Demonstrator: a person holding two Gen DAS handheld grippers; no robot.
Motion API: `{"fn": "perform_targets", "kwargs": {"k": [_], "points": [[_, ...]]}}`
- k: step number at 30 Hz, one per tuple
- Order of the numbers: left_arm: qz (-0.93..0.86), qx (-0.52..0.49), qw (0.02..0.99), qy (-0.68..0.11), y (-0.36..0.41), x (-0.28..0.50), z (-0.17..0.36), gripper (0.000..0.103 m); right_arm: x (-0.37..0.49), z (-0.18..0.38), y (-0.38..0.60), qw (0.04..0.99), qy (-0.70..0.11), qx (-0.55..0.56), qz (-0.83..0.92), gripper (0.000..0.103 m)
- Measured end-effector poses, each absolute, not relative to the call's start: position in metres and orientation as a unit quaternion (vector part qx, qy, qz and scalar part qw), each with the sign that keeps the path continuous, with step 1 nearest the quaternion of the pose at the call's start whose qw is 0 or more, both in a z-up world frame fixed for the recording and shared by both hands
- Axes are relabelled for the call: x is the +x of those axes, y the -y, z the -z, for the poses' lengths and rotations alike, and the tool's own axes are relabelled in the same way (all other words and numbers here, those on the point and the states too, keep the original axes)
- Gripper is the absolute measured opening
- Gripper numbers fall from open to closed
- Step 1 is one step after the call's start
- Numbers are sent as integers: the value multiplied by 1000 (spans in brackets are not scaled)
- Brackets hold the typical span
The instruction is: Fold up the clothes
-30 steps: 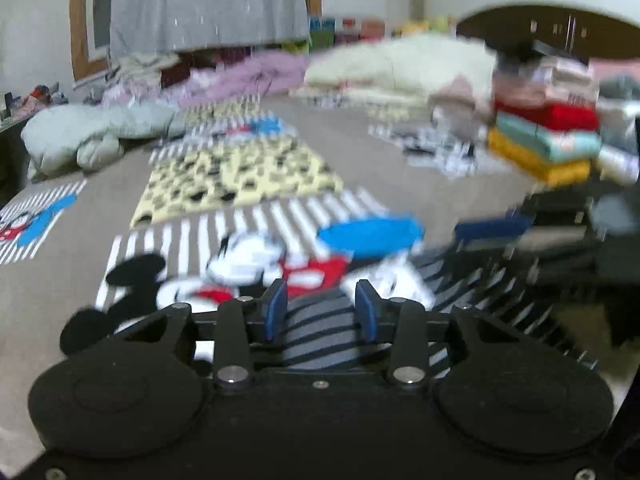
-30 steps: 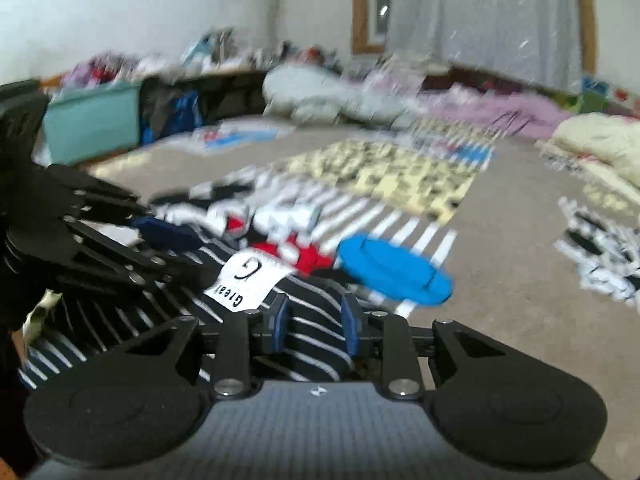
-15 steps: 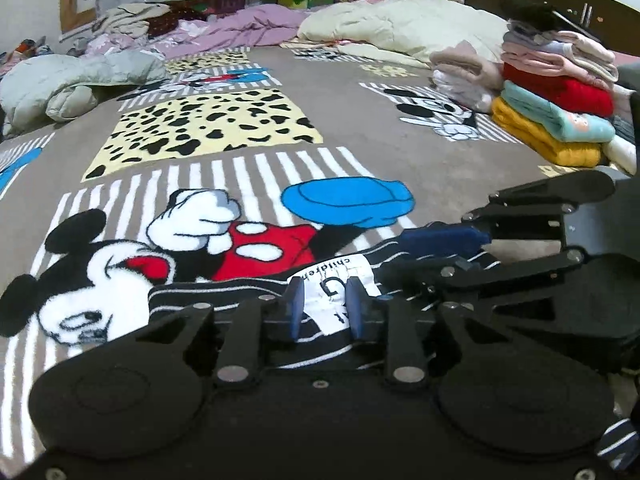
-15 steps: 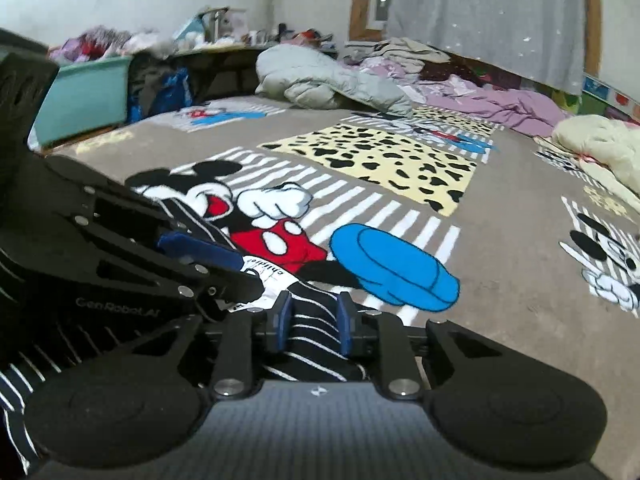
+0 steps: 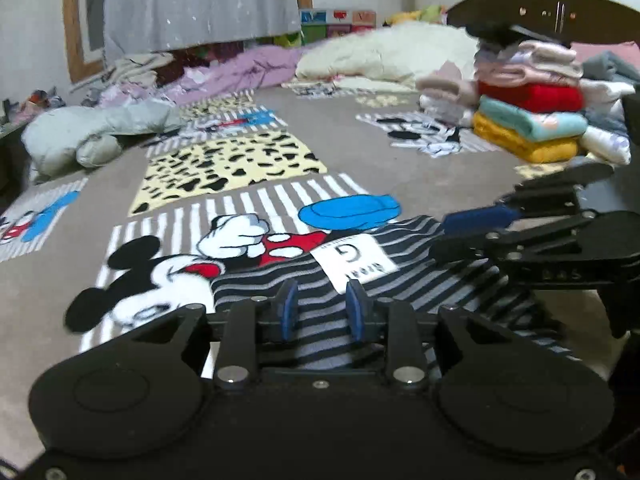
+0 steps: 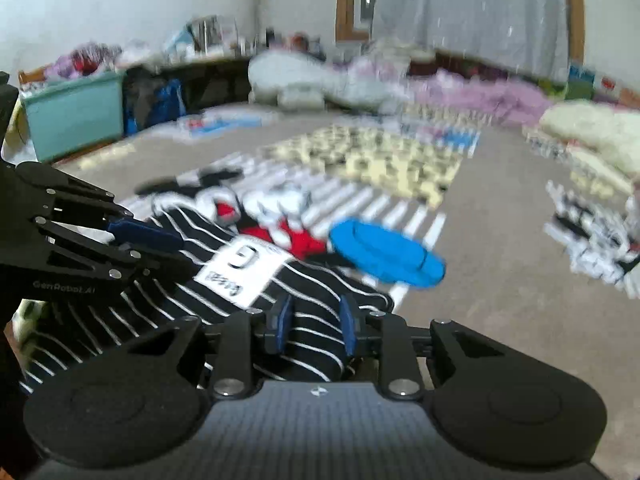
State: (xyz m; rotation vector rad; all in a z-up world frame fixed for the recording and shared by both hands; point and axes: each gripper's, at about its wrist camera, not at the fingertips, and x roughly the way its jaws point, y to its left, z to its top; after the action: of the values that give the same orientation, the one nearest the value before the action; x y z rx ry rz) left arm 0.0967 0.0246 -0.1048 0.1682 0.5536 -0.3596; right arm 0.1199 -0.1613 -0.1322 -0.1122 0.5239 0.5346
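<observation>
A navy striped shirt (image 5: 408, 280) with a white patch lies on the bed, on a cartoon-print blanket (image 5: 240, 240), with both claws at its near edge. The left claw (image 5: 321, 311) has just been narrowing its jaws, and striped cloth sits bunched between its blue pads, so it looks to be gripping the shirt. In the right wrist view the right claw (image 6: 313, 324) has a thick fold of the same cloth between its pads; its jaws have just eased slightly wider, yet they appear to be pinching the fold. Each claw shows in the other's camera, close beside it over the shirt. The step in hand seems to be carrying the gripped edge over to make a fold. To do it well, both claws should probably move together at the same height so the edge stays straight, keep the cloth lightly taut between them, and lay it down squarely on the rest of the shirt before letting go. A stack of folded clothes (image 5: 528, 116) waits farther back on the right.
</observation>
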Motion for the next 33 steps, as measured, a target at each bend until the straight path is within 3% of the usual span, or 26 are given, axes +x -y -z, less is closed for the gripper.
{"fn": "perform_targets", "kwargs": {"k": [6,9,11,14,16,18,22,25,26,30,33], "points": [[177,94,930,-307,-19,74,157,25,52,138,172,930,-240,-44,-276,28],[169,85,937,-292,-19,62,132,26,48,165,172,929,-253,-49,-266,32],[186,79,942,-268,-19,44,118,26,40,150,172,934,-238,-54,-260,30],[180,113,933,-291,-12,36,140,36,17,134,172,938,-192,-70,-279,30],[165,111,935,-294,-13,37,157,39,21,151,161,926,-234,-104,-278,32],[169,96,935,-296,-16,34,139,38,22,165,159,928,-230,-102,-275,32],[166,85,941,-282,-23,26,122,44,5,138,160,933,-180,-109,-291,32],[156,104,927,-324,-24,34,143,50,12,158,148,913,-252,-146,-286,35],[157,103,928,-322,-25,32,141,47,9,161,148,915,-241,-147,-287,36],[144,24,952,-271,-49,23,106,47,6,144,152,918,-236,-126,-293,37],[122,-68,952,-274,-81,36,104,48,11,134,173,931,-235,-41,-275,39]]}}
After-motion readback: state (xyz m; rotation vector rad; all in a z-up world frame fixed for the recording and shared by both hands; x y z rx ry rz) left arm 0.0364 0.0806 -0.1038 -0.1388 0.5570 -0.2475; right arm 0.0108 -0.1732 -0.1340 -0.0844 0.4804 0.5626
